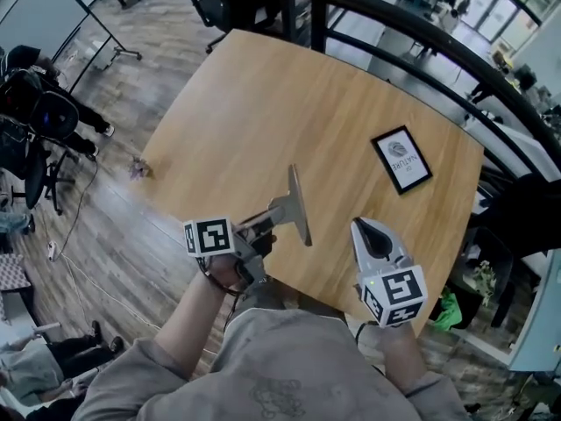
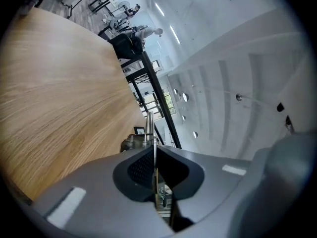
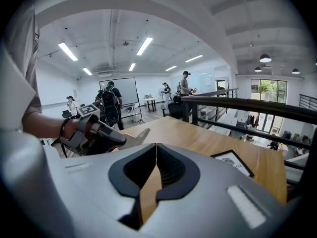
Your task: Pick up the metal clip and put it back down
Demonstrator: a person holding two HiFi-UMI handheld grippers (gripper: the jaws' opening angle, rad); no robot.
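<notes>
The pick-up half of the task looked done: the left gripper (image 1: 266, 224) had its fingers (image 2: 141, 168) pinched tight on the metal clip (image 1: 295, 205), which hung clear of the tabletop (image 1: 289, 103) near its front edge, with one flat arm of it pointing away from the person. Putting the clip back down on the wood was, by my reading, all that remained. The right gripper (image 1: 365, 231) hovered just beside it, also above the tabletop, fingers (image 3: 171, 168) pressed together on nothing. No container appeared in any view; the only other thing on the tabletop was a small framed picture (image 1: 401, 158), well apart to the right.
</notes>
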